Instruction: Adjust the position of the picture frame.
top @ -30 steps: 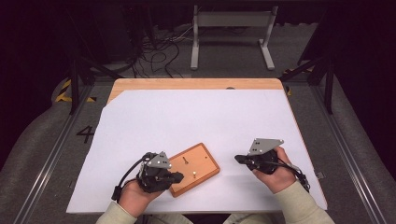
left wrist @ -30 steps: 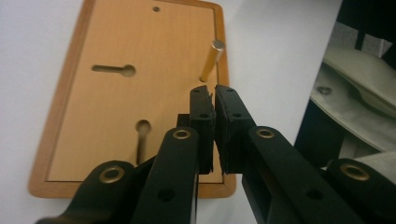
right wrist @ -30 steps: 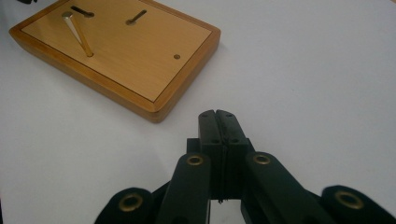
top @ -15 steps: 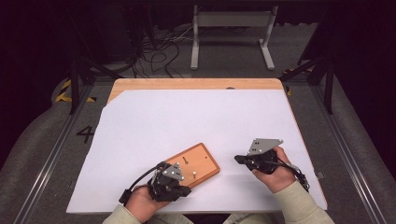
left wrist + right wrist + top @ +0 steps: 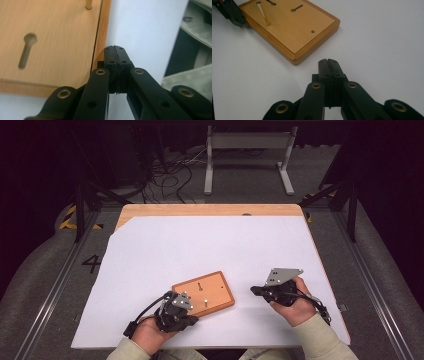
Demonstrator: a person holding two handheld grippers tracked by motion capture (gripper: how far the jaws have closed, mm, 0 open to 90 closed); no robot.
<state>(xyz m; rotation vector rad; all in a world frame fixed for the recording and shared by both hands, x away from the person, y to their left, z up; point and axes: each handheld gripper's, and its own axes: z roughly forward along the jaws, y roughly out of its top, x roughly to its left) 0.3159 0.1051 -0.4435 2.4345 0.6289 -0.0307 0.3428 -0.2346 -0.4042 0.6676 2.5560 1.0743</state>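
Wooden and honey-coloured, the board (image 5: 204,293) lies flat on the white sheet (image 5: 210,250), near that sheet's front edge and a little left of its middle. A brass pin (image 5: 263,13) stands tilted in the board's top, with a keyhole slot (image 5: 26,50) cut into the surface nearby. At the board's front-left corner the left gripper (image 5: 115,53) has its tips just beside the board's raised rim; its jaws have just been closing and now meet pad to pad with nothing between them. Right of the board, apart from it, the right gripper (image 5: 328,66) rests over bare sheet, pointing toward the board, jaws clenched together and empty.
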